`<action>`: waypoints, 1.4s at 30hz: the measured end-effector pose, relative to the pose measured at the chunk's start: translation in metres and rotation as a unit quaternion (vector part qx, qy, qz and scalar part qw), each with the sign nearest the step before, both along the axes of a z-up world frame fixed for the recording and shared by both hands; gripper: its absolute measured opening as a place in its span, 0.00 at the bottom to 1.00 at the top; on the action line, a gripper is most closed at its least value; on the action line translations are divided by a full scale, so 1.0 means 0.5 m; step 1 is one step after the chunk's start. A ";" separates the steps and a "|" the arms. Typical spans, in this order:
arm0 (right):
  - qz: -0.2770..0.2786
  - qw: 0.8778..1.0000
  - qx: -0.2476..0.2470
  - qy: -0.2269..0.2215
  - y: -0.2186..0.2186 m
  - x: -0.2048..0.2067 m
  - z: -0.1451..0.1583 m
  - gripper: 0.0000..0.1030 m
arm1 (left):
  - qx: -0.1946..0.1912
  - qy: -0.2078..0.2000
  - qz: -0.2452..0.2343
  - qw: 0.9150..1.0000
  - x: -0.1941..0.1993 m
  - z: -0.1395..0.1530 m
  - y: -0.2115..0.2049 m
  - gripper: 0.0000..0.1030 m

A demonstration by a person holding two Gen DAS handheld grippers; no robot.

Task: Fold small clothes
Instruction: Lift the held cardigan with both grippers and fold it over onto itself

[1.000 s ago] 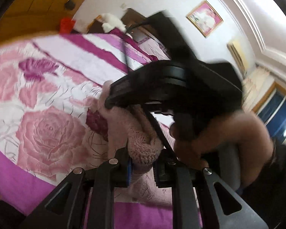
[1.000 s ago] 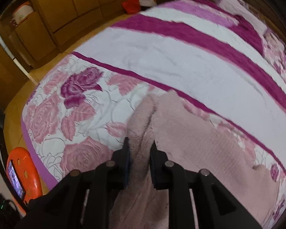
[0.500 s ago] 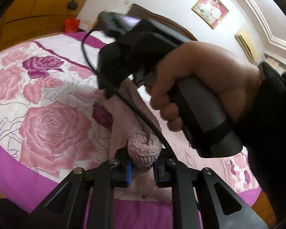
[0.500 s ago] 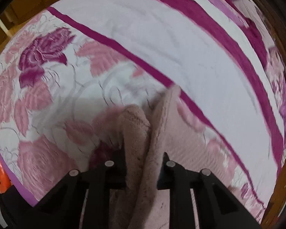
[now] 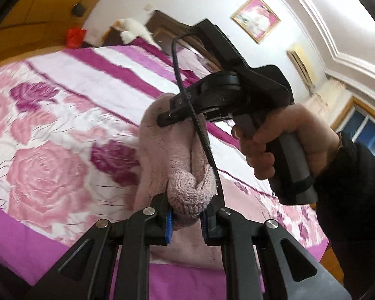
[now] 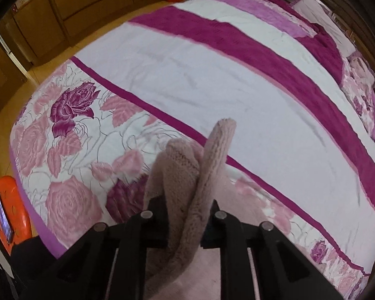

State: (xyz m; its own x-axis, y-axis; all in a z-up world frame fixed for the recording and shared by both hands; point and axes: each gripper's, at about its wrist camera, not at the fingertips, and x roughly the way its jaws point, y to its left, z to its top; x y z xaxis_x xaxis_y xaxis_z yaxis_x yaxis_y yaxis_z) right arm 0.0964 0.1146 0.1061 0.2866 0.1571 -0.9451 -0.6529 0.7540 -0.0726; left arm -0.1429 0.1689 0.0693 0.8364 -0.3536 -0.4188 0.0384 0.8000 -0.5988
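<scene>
A fuzzy, pale-pink knitted garment (image 5: 177,155) is held up off a quilted bedspread (image 5: 50,130) printed with pink and magenta roses and broad stripes. A bunched, loop-textured fold is clamped tight between the blue-lined pads of the left gripper (image 5: 186,221). A plush ridge of the same garment (image 6: 200,182) is pinched in the nearly closed right gripper (image 6: 185,221), one narrow flap standing upright above the black fingers.
</scene>
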 end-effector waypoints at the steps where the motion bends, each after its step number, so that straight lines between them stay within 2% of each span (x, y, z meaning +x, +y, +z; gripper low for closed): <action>1: 0.001 1.000 0.005 -0.006 -0.012 -0.004 0.009 0.16 | 0.012 -0.005 -0.009 1.000 0.000 0.006 -0.019 0.00; 7: -0.004 0.998 0.050 -0.033 -0.126 -0.016 0.045 0.16 | 0.074 -0.027 -0.053 0.995 0.006 0.029 -0.118 0.00; 14: -0.041 0.994 0.092 -0.031 -0.265 -0.018 0.049 0.16 | 0.104 -0.036 -0.107 0.988 0.007 0.035 -0.212 0.00; 20: -0.052 0.989 0.132 -0.033 -0.369 -0.041 0.063 0.16 | 0.163 -0.050 -0.137 0.976 -0.015 0.035 -0.305 0.00; 26: -0.059 0.988 0.139 -0.023 -0.439 -0.043 0.035 0.16 | 0.188 -0.037 -0.150 0.970 -0.010 0.020 -0.361 0.00; 30: -0.061 0.990 0.124 -0.019 -0.475 -0.042 0.008 0.16 | 0.196 -0.023 -0.158 0.968 -0.005 0.013 -0.402 0.00; 36: -0.075 0.988 0.133 -0.018 -0.531 -0.043 0.009 0.16 | 0.238 -0.037 -0.161 0.957 -0.014 0.021 -0.462 0.00; 42: -0.098 0.986 0.135 -0.015 -0.585 -0.045 0.001 0.16 | 0.240 -0.033 -0.177 0.954 -0.013 0.016 -0.498 0.00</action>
